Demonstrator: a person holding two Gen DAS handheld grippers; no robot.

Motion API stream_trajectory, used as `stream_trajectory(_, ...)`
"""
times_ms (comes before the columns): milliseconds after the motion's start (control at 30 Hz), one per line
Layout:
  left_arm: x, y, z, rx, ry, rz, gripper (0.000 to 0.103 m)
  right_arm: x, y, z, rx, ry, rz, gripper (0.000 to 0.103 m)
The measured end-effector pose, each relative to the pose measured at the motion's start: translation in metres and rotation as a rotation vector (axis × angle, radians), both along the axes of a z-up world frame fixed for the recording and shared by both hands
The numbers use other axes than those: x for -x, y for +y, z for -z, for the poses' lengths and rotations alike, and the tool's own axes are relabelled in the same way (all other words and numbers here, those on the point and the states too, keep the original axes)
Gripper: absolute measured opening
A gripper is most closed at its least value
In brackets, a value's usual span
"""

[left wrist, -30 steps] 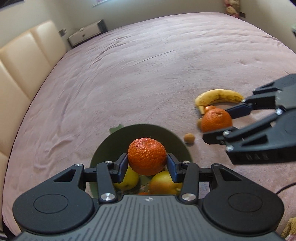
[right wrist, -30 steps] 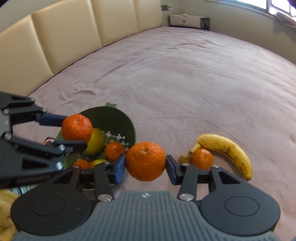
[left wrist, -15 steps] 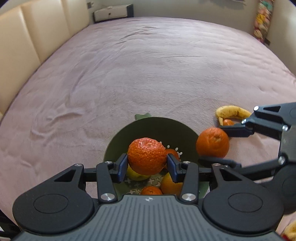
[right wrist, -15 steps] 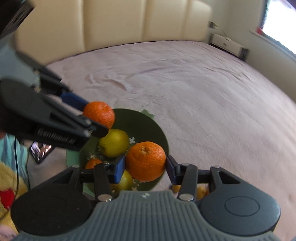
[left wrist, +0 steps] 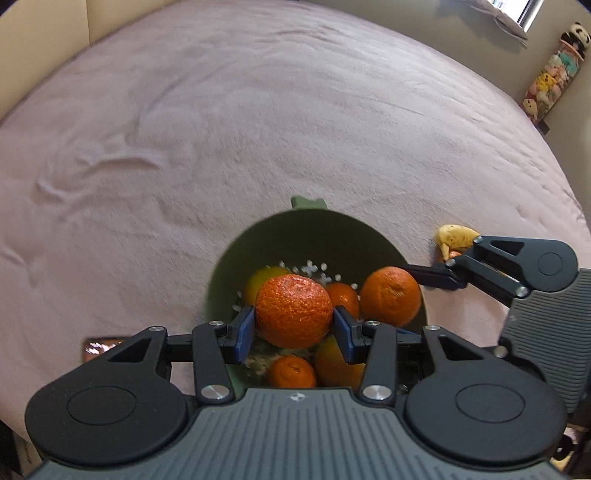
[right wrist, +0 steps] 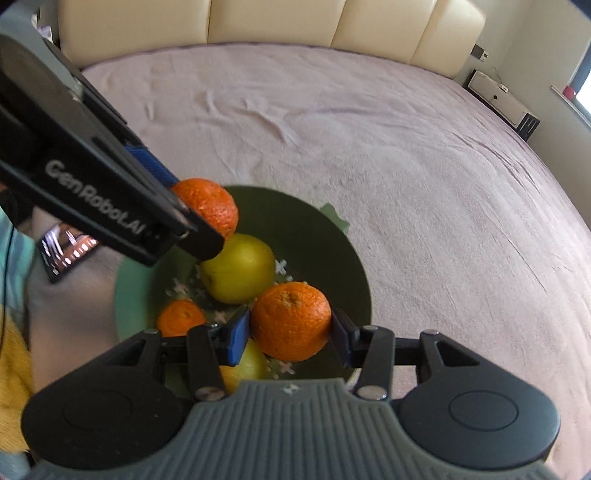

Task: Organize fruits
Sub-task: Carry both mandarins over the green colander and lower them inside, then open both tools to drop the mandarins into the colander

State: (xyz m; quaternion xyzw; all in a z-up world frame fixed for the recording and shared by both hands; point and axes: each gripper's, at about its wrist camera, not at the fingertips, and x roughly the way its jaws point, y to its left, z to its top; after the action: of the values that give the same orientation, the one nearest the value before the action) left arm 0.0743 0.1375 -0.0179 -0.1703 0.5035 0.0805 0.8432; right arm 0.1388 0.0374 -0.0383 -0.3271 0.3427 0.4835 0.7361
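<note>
A green perforated bowl (left wrist: 314,232) (right wrist: 325,243) sits on the pink bedspread and holds a yellow-green apple (right wrist: 238,267), a small orange (right wrist: 181,317) and other fruit. My left gripper (left wrist: 294,326) is shut on a bumpy mandarin (left wrist: 293,310), held above the bowl; it also shows in the right wrist view (right wrist: 210,203). My right gripper (right wrist: 291,334) is shut on a smooth orange (right wrist: 291,319), held over the bowl's right side (left wrist: 389,295). A banana (left wrist: 456,236) lies on the bed to the right, partly behind the right gripper.
A phone (right wrist: 64,247) (left wrist: 99,345) lies on the bed left of the bowl. A padded headboard (right wrist: 277,26) and a white bedside cabinet (right wrist: 502,103) stand at the far edge. Plush toys (left wrist: 550,81) hang at the right wall.
Both grippers have moved in over the bowl with their fruit. The right gripper came from beside the banana leftward to the bowl's right side. Both stay shut.
</note>
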Motion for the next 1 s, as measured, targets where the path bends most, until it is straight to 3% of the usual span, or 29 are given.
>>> stream_trajectory(233,-0.011,-0.008,0.019,0.114,0.028,0.039,0.051,-0.007,-0.003,0.01,0.071,-0.006,-0.017,0.045)
stream_trajectory(1000,-0.023,-0.008,0.053,0.111,0.139,-0.003,0.052,-0.016,0.008,0.037,0.162,-0.011,-0.13,0.045)
